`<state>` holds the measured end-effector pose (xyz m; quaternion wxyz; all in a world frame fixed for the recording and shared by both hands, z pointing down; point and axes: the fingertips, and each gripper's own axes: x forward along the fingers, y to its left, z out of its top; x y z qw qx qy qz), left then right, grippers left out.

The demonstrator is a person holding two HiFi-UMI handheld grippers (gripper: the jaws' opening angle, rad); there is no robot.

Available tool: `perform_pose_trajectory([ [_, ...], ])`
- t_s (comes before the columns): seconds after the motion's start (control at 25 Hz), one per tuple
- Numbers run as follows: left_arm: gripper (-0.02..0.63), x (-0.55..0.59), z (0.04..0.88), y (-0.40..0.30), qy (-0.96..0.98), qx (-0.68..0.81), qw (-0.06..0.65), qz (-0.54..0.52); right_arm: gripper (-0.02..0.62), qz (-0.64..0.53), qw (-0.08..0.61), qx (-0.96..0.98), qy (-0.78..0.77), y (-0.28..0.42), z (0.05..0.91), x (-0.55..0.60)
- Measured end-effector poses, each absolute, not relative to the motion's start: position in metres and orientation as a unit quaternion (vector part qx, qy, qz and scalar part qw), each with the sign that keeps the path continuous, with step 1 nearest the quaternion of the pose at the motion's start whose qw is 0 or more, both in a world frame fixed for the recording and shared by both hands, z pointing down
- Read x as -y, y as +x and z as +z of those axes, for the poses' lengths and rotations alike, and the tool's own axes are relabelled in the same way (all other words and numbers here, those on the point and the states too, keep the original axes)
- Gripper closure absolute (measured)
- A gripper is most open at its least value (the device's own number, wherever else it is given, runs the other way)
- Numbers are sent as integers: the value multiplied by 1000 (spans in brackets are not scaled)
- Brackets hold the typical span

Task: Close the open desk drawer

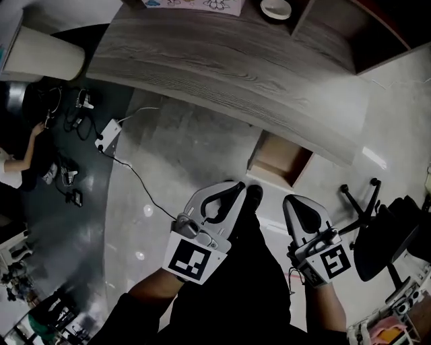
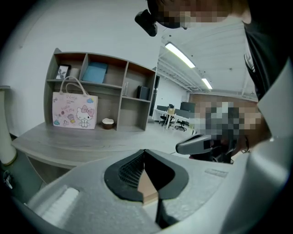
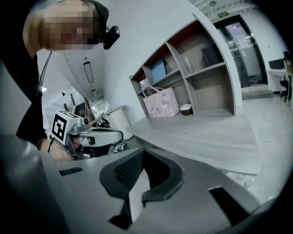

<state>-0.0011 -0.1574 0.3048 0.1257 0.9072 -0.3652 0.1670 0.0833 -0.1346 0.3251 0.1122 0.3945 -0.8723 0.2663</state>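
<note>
The open drawer (image 1: pixel 279 160) sticks out from under the grey wooden desk (image 1: pixel 222 60), its pale wood inside empty. My left gripper (image 1: pixel 237 186) hangs low in front of the drawer, a little to its left, jaws closed tip to tip on nothing. My right gripper (image 1: pixel 291 200) hovers just below the drawer's front right corner, also shut and empty. Neither touches the drawer. In the left gripper view my left gripper (image 2: pixel 144 151) points toward the desk top (image 2: pixel 91 141). In the right gripper view my right gripper (image 3: pixel 143 151) faces the desk (image 3: pixel 206 132) from the other side.
A black office chair (image 1: pixel 384 236) stands close at the right. A power strip (image 1: pixel 108 135) with a cable lies on the floor at the left. On the desk are a shelf unit (image 2: pixel 105 91), a pink bag (image 2: pixel 74 111) and a small bowl (image 1: pixel 276 8). A person's arm (image 1: pixel 17 162) shows far left.
</note>
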Motion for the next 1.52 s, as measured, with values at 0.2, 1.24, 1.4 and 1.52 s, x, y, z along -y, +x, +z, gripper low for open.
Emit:
perform_pose_trajectory([
  [0.2, 598, 161, 350, 7, 908, 348, 150, 178, 583, 293, 119, 862, 397, 86, 366, 135],
  [1.24, 598, 150, 558, 10, 877, 333, 263, 227, 459, 236, 357, 857, 287, 75, 579, 105],
  [1.4, 598, 147, 562, 12, 878, 331, 260, 230, 451, 164, 428, 844, 279, 84, 597, 103],
  [1.52, 598, 146, 562, 13, 878, 330, 259, 230, 447, 142, 448, 841, 267, 86, 604, 101],
])
